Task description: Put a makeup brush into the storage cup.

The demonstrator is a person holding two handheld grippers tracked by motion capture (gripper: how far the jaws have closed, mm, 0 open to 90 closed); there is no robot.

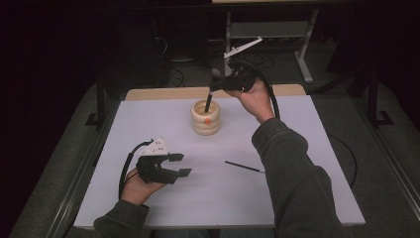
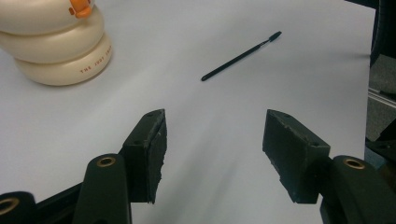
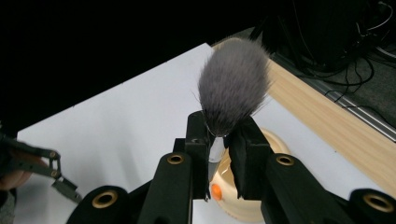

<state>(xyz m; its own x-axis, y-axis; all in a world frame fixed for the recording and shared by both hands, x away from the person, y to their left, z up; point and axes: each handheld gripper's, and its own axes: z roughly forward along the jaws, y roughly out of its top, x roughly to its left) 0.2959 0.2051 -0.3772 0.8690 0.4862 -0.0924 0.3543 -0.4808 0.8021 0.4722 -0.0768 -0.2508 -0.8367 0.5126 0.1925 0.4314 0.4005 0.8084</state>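
Right now one cream holder (image 1: 206,118) stands near the far middle of the white bench (image 1: 148,124), and one thin black brush (image 1: 242,166) lies flat well apart from it, at about 5 o'clock from the holder, with bare bench between them. One fluffy grey brush (image 3: 232,92) is pinched at its neck by the right gripper (image 3: 219,154), bristles up, with its black handle pointing down into the holder's mouth. Meanwhile the left gripper (image 1: 181,164) sits at about 8 o'clock from the holder, its jaws spread with nothing between them, and the thin brush lies off at its 3 o'clock.
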